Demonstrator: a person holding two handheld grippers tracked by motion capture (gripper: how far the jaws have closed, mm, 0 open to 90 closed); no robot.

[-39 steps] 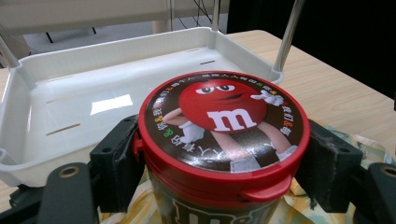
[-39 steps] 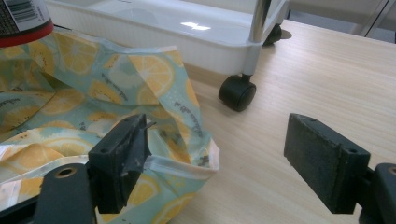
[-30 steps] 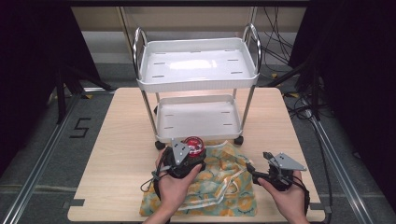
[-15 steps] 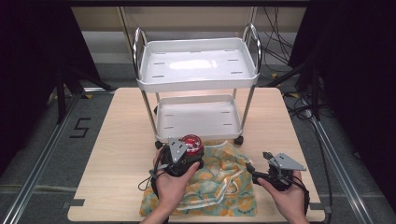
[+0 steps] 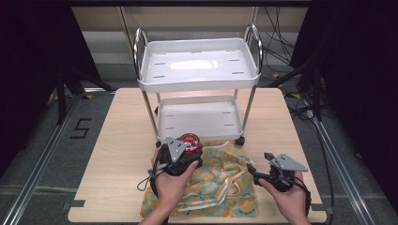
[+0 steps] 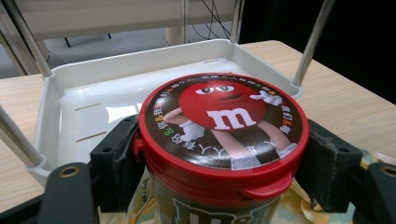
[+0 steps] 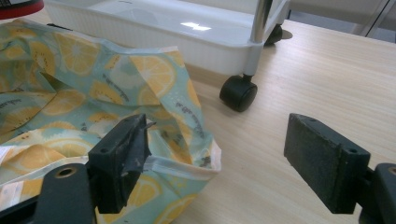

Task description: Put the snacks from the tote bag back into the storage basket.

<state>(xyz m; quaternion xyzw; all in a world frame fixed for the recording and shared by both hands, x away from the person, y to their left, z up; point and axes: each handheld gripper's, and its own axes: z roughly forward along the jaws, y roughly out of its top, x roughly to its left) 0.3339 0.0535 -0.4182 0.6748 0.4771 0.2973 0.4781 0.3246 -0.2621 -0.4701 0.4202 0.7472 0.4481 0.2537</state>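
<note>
We see the round red-lidded candy jar (image 6: 223,135) clamped at both sides between the left gripper's (image 5: 180,154) jaws, over the lemon-print fabric bag (image 5: 220,183) near the wooden table's (image 5: 122,140) front edge, just before the white two-tier cart's (image 5: 199,70) lower tray; the right gripper (image 7: 224,163) gapes wide, empty, at the bag's right edge.

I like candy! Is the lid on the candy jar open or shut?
Shut. The red lid sits flat on the jar, its tab down, while the left gripper clamps the jar's sides.
</note>
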